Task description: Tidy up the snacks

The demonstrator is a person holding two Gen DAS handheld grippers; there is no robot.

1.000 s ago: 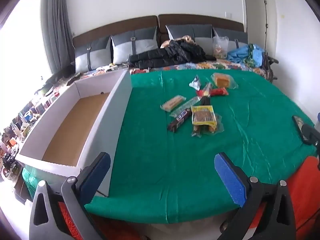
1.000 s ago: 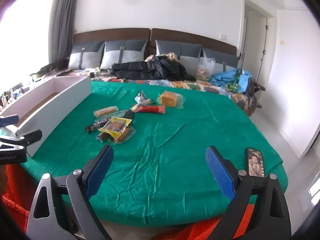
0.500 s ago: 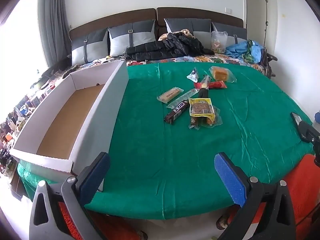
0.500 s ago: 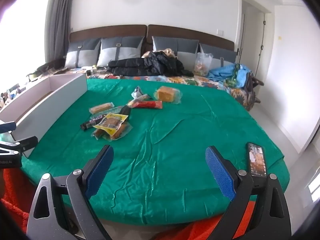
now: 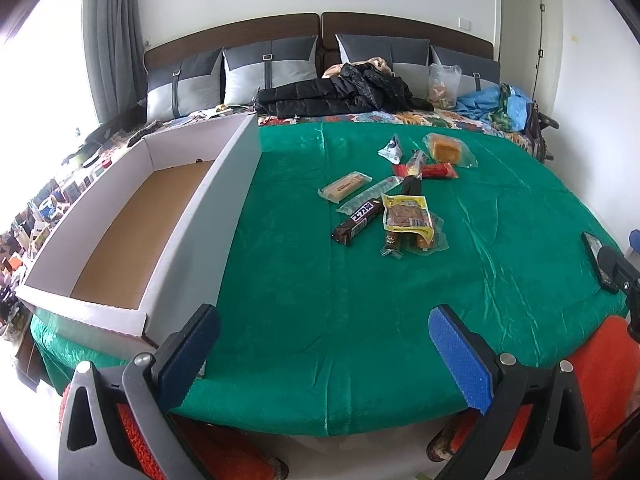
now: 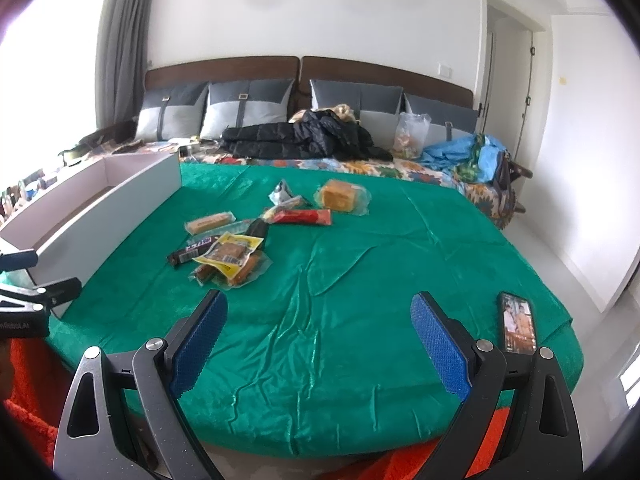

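Held both the left tool (image 5: 322,350) and right tool (image 6: 318,340) spread wide and empty over the near edge of the green table (image 5: 360,300). Lay clustered mid-table, the snacks (image 5: 394,200), well apart from the white box (image 5: 192,216) at left.

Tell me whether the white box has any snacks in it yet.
Empty. The white box shows only its bare brown floor in the left wrist view, and the snacks all lie on the green cloth beside it.
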